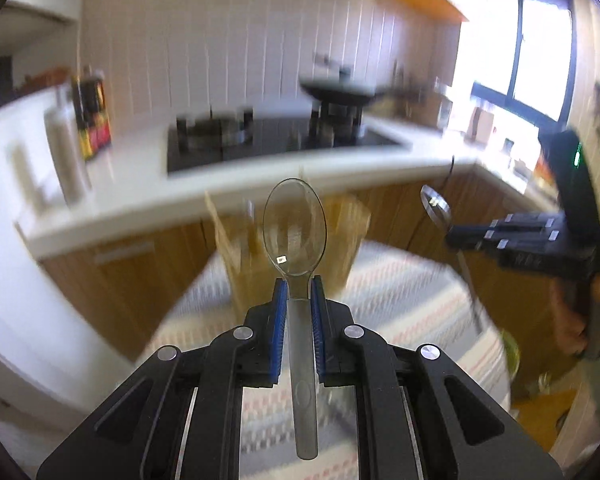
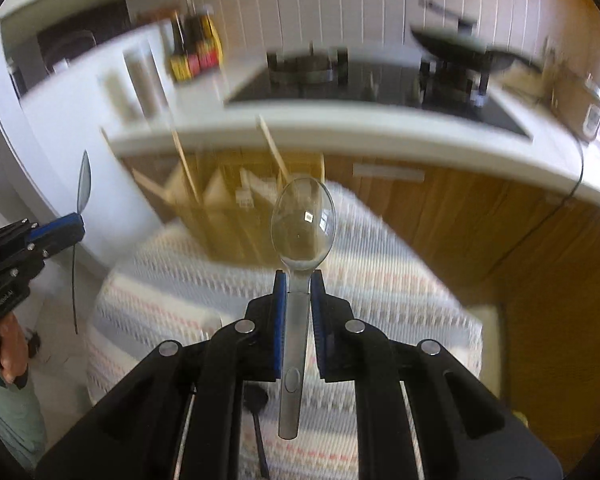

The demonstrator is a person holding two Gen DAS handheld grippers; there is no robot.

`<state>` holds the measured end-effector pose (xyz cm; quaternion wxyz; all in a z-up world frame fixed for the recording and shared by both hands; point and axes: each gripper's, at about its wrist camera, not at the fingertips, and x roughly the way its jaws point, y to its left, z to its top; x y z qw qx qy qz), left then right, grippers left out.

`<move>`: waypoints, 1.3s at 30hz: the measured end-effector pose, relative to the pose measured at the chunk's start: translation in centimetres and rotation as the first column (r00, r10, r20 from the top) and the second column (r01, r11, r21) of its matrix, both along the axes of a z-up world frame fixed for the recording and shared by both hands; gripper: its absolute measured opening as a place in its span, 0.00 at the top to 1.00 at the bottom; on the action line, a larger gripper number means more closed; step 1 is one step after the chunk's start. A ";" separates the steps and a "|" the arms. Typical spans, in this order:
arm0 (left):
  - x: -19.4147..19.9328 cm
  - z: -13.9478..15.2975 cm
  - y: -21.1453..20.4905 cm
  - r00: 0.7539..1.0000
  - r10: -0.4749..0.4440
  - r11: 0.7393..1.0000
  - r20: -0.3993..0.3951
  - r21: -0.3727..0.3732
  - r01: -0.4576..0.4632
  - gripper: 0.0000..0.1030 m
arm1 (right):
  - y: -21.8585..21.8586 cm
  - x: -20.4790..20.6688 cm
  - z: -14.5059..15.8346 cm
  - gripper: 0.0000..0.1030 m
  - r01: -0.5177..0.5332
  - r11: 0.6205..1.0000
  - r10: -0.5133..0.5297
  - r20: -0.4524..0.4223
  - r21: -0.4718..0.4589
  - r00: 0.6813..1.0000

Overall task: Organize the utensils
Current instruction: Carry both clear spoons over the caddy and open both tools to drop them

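My left gripper (image 1: 300,285) is shut on the neck of a clear plastic spoon (image 1: 295,228), whose bowl points forward and up. My right gripper (image 2: 300,280) is shut the same way on a shiny grey spoon (image 2: 303,226). Both are held high above a table with a striped cloth (image 2: 380,280). A wooden utensil holder (image 2: 236,204) with chopsticks and compartments stands at the table's far edge, blurred. In the left wrist view the right gripper (image 1: 456,236) and its spoon (image 1: 436,208) are on the right. In the right wrist view the left gripper (image 2: 78,224) and its spoon (image 2: 85,180) are on the left.
A white counter (image 1: 236,184) with a black hob (image 1: 276,140), a dark wok (image 1: 340,90) and sauce bottles (image 1: 92,116) runs behind the table, above wooden cabinet fronts. A black utensil (image 2: 256,404) lies on the cloth below the right gripper. A bright window (image 1: 520,52) is at the right.
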<state>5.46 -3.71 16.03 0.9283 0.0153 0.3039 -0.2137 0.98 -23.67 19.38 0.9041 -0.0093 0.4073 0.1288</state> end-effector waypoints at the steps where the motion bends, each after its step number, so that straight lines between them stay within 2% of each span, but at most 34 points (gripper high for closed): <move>1: 0.1 0.8 -0.1 1.000 0.004 1.000 0.021 -0.017 -0.003 0.90 | 0.1 0.1 0.8 0.90 -0.001 1.000 0.001 0.025 0.004 1.000; 5: 0.9 4.4 -0.4 0.990 0.039 0.995 0.138 -0.100 -0.025 0.90 | 0.6 0.8 3.5 0.90 -0.018 0.999 0.013 0.140 0.030 0.990; 9: 2.8 5.8 -1.0 0.978 0.072 0.986 0.193 -0.163 -0.041 0.90 | 1.0 1.7 5.5 0.90 -0.034 0.998 0.021 0.217 0.056 0.976; 13: 4.5 5.7 -1.3 0.966 0.091 0.980 0.242 -0.193 -0.044 0.90 | 1.5 3.3 6.4 0.90 -0.046 0.997 0.026 0.297 0.060 0.955; 19: 6.6 4.0 -1.6 0.941 0.121 0.973 0.315 -0.227 -0.049 0.90 | 2.0 5.4 6.8 0.90 -0.074 0.993 0.029 0.419 0.092 0.908; 23: 7.4 2.5 -1.3 0.916 0.158 0.961 0.369 -0.270 -0.057 0.90 | 2.5 6.4 6.0 0.90 -0.072 0.994 0.022 0.516 0.078 0.856; 27: 8.1 1.0 -1.0 0.889 0.208 0.951 0.408 -0.296 -0.086 0.90 | 2.8 7.4 4.5 0.90 -0.083 0.992 0.015 0.561 0.097 0.828; 34: 8.9 -1.5 -1.2 0.857 0.253 0.948 0.450 -0.292 -0.127 0.90 | 3.0 9.3 1.7 0.90 -0.083 0.991 0.006 0.573 0.109 0.820; 39: 9.9 -3.0 -1.3 0.861 0.248 0.950 0.445 -0.283 -0.128 0.90 | 3.3 10.4 -0.1 0.90 -0.097 0.989 0.021 0.560 0.107 0.829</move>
